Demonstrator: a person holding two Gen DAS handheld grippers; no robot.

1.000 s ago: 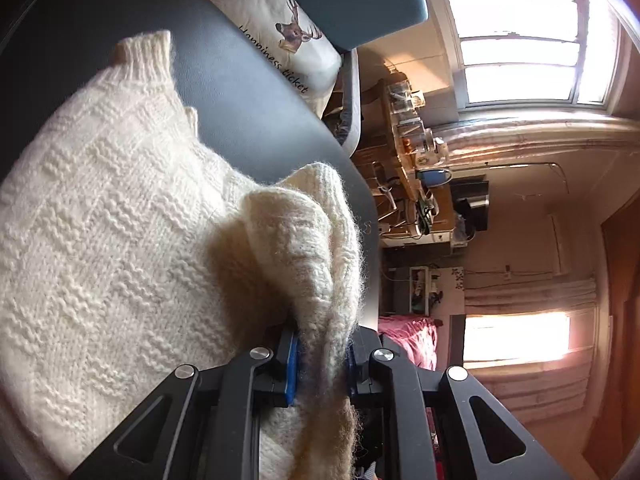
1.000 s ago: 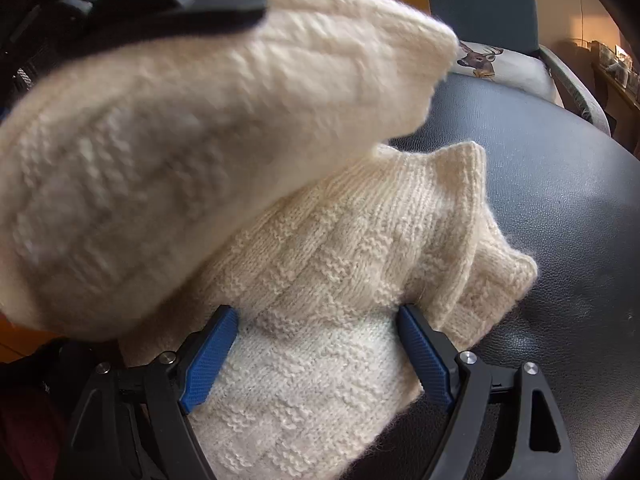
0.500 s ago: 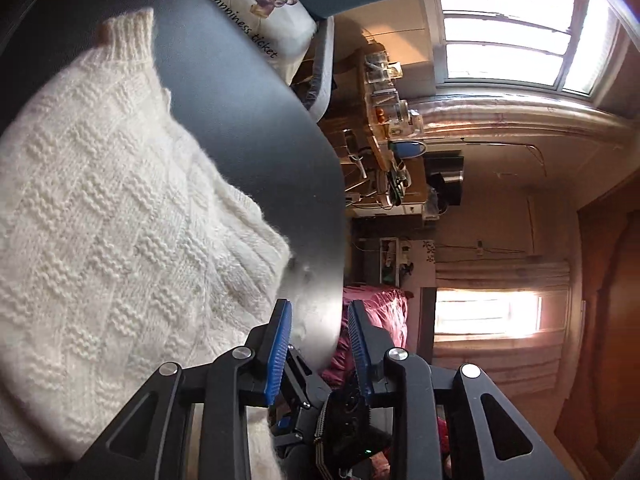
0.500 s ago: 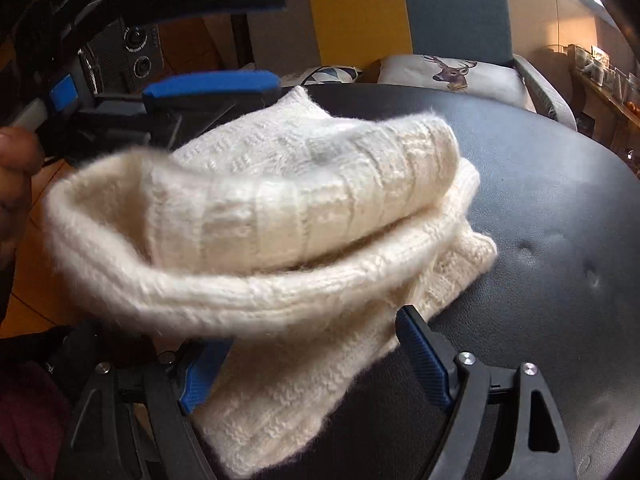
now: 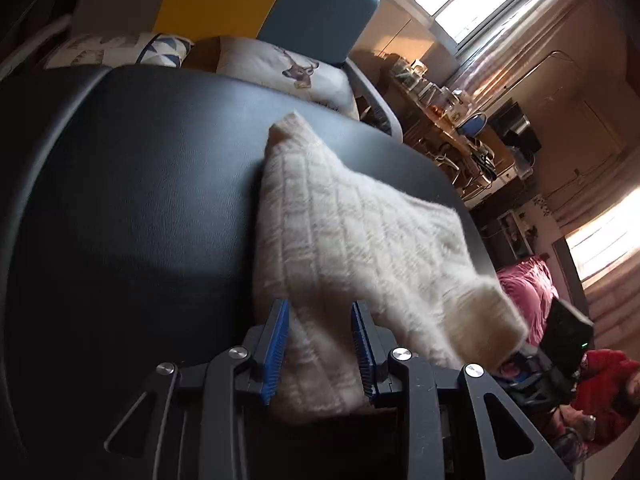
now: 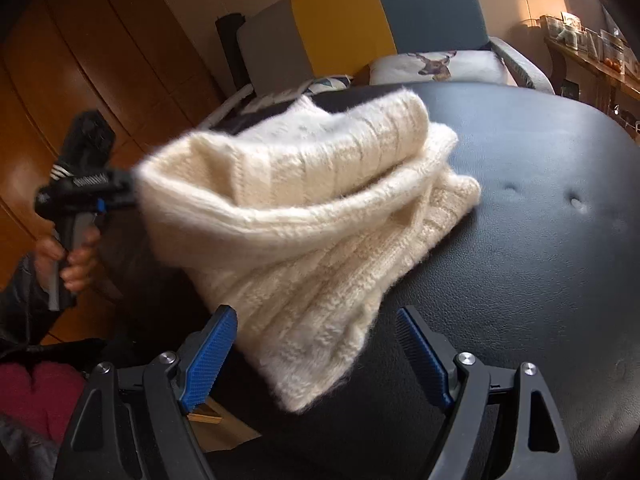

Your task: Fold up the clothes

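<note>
Cream sweater partly folded on the dark table, both grippers slack.

The cream knit sweater (image 6: 320,216) lies bunched on the black padded table (image 6: 540,240), its near edge hanging over the table's near left rim; one thick fold is doubled over the top, so the fold looks begun but untidy, with squaring and flattening still to do. The right gripper (image 6: 316,356) stands wide apart, holding nothing, near the sweater's near corner. The left gripper (image 5: 320,344) has its jaws parted, with knit lying loosely between them, unclamped. A deer-print cushion (image 5: 288,72) sits beyond the table's far edge; no writing is readable.
</note>
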